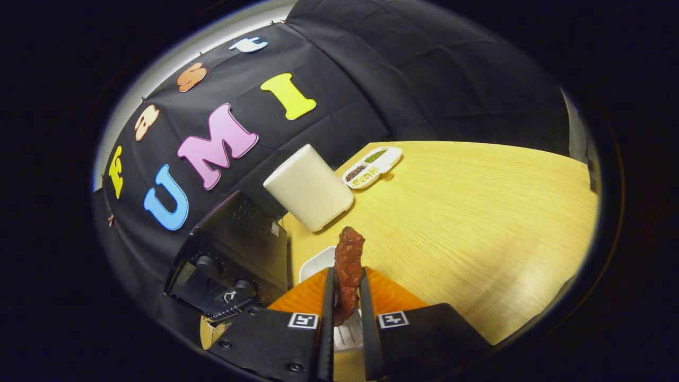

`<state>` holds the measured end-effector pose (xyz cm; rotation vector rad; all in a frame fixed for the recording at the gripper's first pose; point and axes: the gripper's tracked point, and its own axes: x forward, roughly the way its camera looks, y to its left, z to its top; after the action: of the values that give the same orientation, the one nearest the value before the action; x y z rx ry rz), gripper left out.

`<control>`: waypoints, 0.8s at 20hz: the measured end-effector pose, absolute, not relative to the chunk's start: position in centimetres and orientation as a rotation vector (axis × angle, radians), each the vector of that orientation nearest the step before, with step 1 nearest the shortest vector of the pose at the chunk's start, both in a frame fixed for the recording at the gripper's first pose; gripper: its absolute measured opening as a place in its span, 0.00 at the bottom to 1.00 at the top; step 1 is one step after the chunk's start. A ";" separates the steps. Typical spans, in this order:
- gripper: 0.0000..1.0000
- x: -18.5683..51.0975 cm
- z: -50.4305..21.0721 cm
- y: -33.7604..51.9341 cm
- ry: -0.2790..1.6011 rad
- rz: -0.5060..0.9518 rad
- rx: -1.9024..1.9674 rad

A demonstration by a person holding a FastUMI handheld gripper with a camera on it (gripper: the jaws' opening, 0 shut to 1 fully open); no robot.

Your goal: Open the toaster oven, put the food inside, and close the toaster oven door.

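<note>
My gripper [347,278] is shut on a dark red strip of meat [347,265], which stands up between the two fingers and sticks out past their tips. It hangs above a white plate [314,263] on an orange mat [390,297]. The black toaster oven [233,249] sits to the left of the fingers, its knobs facing me. I cannot tell from this angle how its door stands.
A cream rounded container [309,187] stands beyond the meat on the wooden table [477,223]. Farther back lies a white divided dish [372,166] with dark and green fillings. Bare tabletop stretches to the right of the fingers.
</note>
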<state>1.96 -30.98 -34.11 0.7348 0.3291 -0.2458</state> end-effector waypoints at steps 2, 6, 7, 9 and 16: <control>0.21 2.1 -33.7 -30.8 0.340 -0.210 0.745; 0.18 2.3 -33.7 -31.4 0.363 -0.182 0.725; 0.18 2.3 -33.6 -31.3 0.373 -0.170 0.718; 0.18 2.5 -32.9 -31.2 0.383 -0.150 0.698; 0.16 2.1 -25.6 -29.1 0.292 -0.188 0.657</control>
<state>2.11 -29.12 -25.56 0.6570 0.2916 -0.1882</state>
